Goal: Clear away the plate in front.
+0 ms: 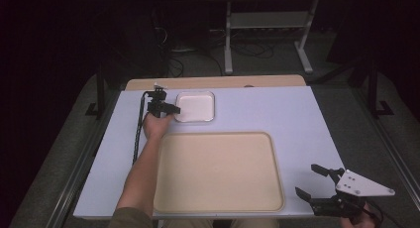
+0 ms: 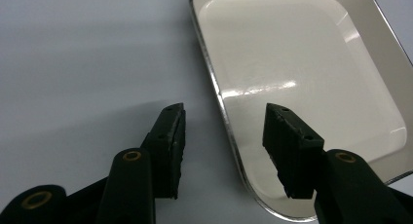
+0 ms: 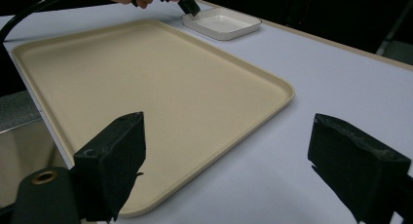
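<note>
At the far left of the desk [image 1: 297,114], your left arm is stretched forward and the left claw [image 2: 221,131] stands open, empty, astride the near rim of the small white dish [image 2: 311,83]. Your right claw [image 3: 224,160] waits wide open, empty, beside the beige tray [image 3: 146,87], over bare desk.

Dark room; grey floor [image 1: 277,64]; white frame legs [image 1: 229,39] behind table.
</note>
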